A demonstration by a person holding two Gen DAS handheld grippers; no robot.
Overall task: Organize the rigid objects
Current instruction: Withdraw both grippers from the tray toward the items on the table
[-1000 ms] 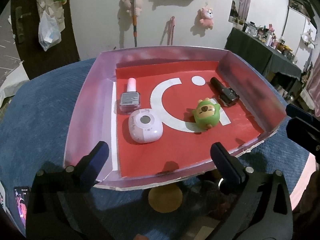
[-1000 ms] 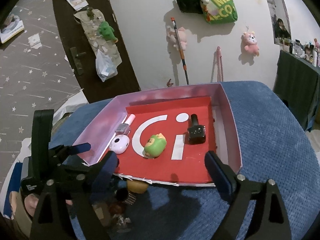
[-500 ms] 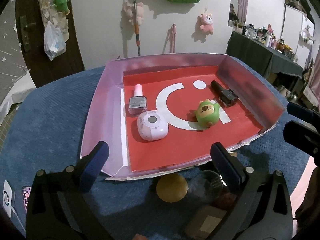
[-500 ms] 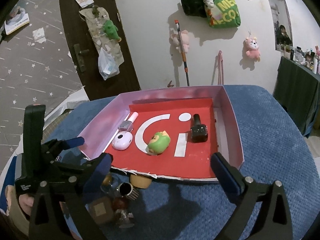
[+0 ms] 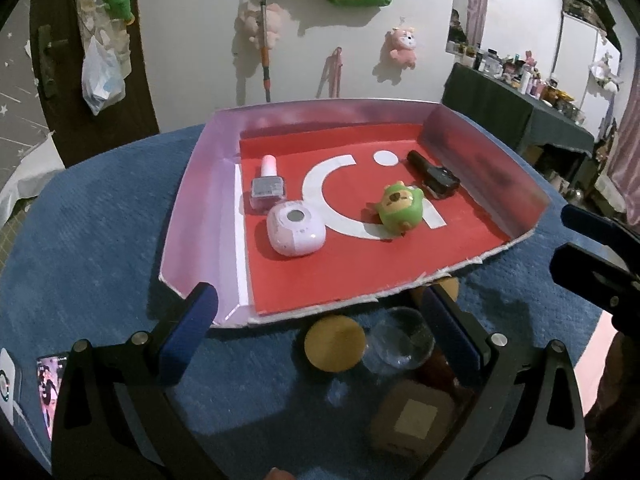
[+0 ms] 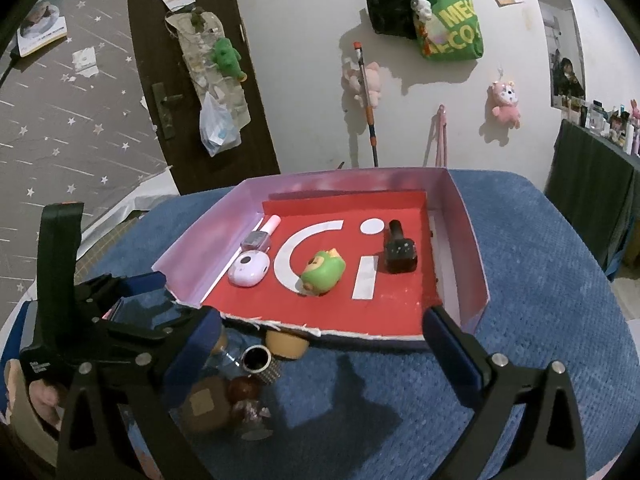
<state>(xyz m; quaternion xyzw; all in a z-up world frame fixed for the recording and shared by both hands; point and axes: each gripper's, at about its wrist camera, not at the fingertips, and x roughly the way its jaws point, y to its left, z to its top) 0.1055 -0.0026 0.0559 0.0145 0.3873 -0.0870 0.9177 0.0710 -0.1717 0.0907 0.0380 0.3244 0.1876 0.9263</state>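
Observation:
A shallow pink tray with a red floor stands on a blue cloth. In it lie a nail polish bottle, a pale pink round case, a green toy and a black bottle. Before its near edge stand small jars: a cork lid, a clear glass, a brown cube-lidded jar and a metal-rimmed jar. My left gripper is open above the jars. My right gripper is open and empty.
A phone lies on the cloth at the near left. A dark door and a white wall with hung plush toys and a green bag stand behind. A cluttered dark table is at the right.
Both grippers have pulled back and up from the tray. The jars in front of the tray's near edge have come into view. Nothing in the tray has moved.

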